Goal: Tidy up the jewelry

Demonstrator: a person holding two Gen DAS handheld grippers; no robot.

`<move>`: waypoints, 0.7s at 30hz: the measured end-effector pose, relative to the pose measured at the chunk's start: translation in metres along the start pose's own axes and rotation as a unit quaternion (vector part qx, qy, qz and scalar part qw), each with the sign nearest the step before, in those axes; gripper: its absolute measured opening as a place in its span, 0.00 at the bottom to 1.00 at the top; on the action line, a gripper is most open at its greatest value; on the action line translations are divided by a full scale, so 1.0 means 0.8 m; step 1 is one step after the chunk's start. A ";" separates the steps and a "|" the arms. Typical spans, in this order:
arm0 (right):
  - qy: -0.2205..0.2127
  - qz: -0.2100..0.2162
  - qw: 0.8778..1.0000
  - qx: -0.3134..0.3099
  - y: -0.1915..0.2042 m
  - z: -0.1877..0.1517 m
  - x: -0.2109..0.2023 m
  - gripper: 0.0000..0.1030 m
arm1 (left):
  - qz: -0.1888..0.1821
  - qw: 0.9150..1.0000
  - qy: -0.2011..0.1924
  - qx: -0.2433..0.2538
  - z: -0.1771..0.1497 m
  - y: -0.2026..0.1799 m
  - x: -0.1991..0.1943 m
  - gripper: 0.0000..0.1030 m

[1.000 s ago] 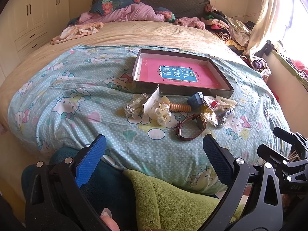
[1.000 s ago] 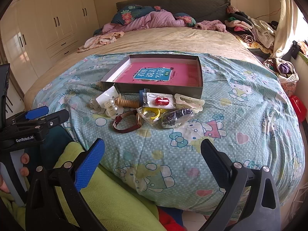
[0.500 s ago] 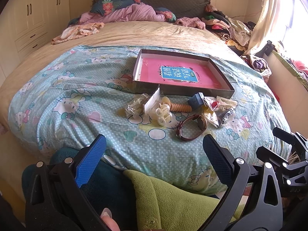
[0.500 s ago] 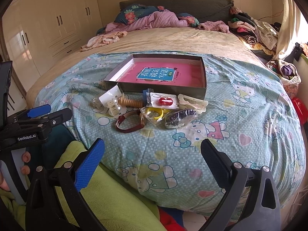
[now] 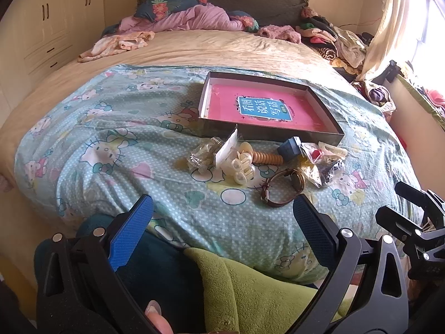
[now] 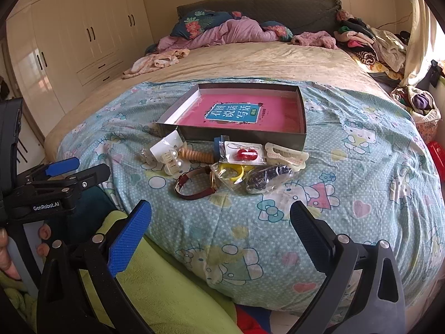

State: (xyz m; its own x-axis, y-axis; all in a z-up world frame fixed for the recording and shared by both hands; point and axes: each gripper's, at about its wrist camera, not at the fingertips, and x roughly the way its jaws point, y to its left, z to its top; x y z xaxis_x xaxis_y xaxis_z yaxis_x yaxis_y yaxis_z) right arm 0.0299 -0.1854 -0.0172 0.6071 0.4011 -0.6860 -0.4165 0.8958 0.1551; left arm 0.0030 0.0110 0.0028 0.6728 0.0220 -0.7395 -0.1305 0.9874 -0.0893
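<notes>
A shallow grey box (image 5: 271, 131) (image 6: 194, 135) with a pink book inside lies on the Hello Kitty quilt. In front of it is a pile of jewelry: a brown-strapped watch (image 5: 282, 188) (image 6: 194, 186), a wooden bead bracelet (image 5: 267, 157) (image 6: 197, 155), white hair clips (image 5: 242, 167) (image 6: 172, 161), a small blue box (image 5: 289, 148), a red piece on a card (image 6: 246, 154), a yellow ring in a bag (image 6: 230, 174) and dark beads in a bag (image 6: 267, 179). My left gripper (image 5: 222, 222) and right gripper (image 6: 219, 222) are both open and empty, near the bed's front edge, short of the pile.
A green blanket (image 5: 250, 286) (image 6: 155, 278) lies under both grippers. Clothes and bedding are piled at the head of the bed (image 5: 194, 16) and along the right side (image 6: 370, 47). White wardrobes (image 6: 69, 41) stand to the left.
Both grippers have moved slightly forward toward the bed; the right view has drifted a little left. Nothing on the bed has moved.
</notes>
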 end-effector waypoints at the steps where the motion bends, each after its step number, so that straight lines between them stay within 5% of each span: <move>1: -0.001 0.001 1.000 0.001 -0.001 0.001 0.001 0.96 | 0.003 1.000 -0.001 -0.002 0.002 0.002 0.001 0.91; 21: -0.022 0.012 1.000 0.009 -0.019 0.047 0.024 0.96 | 0.009 0.998 0.003 -0.061 0.031 0.068 0.022 0.91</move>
State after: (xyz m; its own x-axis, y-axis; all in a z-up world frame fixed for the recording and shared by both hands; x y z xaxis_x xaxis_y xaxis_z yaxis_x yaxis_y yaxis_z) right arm 0.0735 -0.1842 -0.0056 0.6259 0.4301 -0.6506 -0.4199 0.8888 0.1836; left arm 0.0256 0.0692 0.0011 0.6652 0.0384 -0.7457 -0.2307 0.9604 -0.1563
